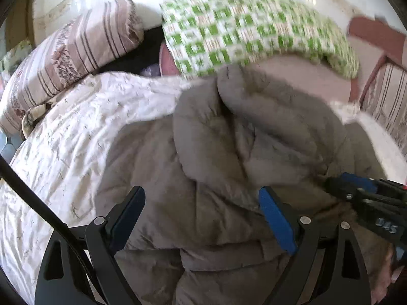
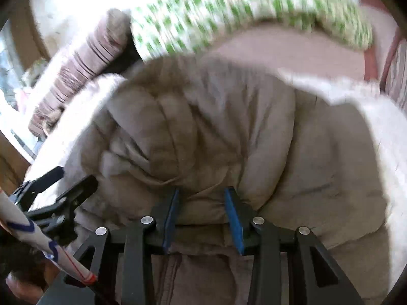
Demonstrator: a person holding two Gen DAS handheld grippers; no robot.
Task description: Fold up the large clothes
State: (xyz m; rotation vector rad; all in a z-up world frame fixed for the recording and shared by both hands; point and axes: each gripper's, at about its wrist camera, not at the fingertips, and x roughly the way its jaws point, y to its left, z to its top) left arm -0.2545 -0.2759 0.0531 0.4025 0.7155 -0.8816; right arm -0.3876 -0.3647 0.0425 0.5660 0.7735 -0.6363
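Left wrist view: the coat (image 1: 229,165), a puffy grey-brown quilted one, lies bunched on the bed (image 1: 58,152), on a white patterned cover. The left gripper (image 1: 201,216) hangs low over the coat's near part with its fingers (image 1: 277,223) spread wide and nothing between them but the cloth below; it looks free, probably so it can take a fresh hold or press a fold flat. The right gripper (image 1: 366,195) comes in from the right edge, down at the coat's side. A striped pillow (image 1: 68,61) and a green checked pillow (image 1: 254,28) sit at the head of the bed, apart from the work.

Right wrist view: the right gripper (image 2: 202,213) has its fingers (image 2: 235,221) part closed, with a thick roll of the coat (image 2: 229,127) bulging between them. I judge this a grip on the padding, likely to carry that side over, though blur hides the contact. The left gripper (image 2: 63,183) shows at the left edge.
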